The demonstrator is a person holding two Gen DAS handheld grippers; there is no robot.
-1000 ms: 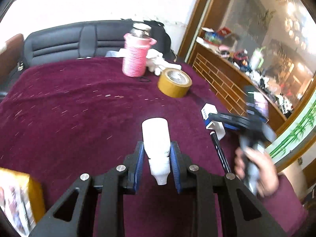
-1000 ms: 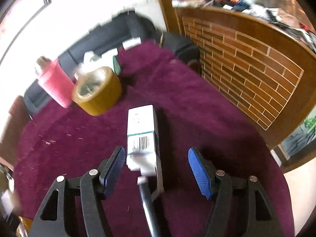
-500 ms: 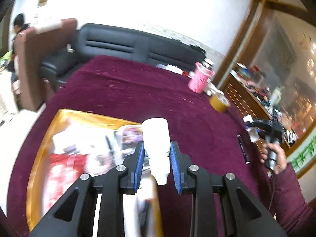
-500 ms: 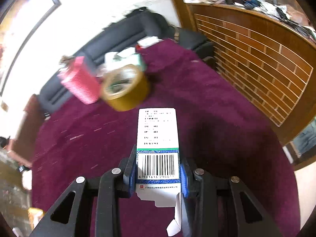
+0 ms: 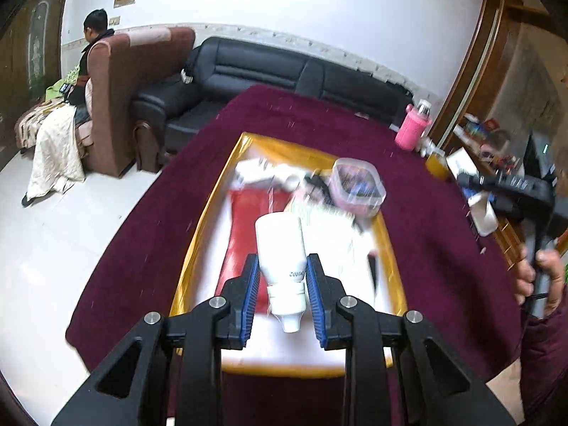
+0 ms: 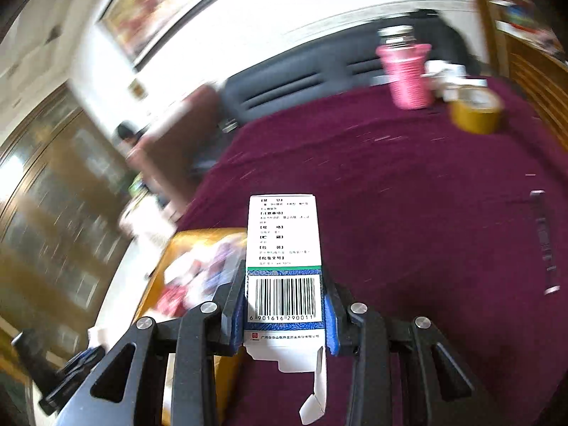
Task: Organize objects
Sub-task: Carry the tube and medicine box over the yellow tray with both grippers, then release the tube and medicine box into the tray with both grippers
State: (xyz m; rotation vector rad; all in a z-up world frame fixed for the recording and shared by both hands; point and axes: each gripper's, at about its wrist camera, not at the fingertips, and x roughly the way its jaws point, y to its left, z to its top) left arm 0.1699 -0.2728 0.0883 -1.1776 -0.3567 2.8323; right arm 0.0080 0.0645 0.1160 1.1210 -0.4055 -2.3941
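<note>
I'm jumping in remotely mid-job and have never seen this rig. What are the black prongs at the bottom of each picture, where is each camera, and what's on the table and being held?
There is no robot: a person holds a two-finger clamp in each hand, and a wide-angle camera on each clamp looks along its fingers.

In the left view, the left gripper is shut on a white bottle, cap toward the camera, above a yellow tray of blurred odds and ends, including a clear lidded container. The person's right hand shows at the edge of the picture.

In the right view, the right gripper is shut on a white barcoded box with an open flap.

All this is over a maroon tablecloth. At the far end stand a pink flask and a roll of tape.
</note>
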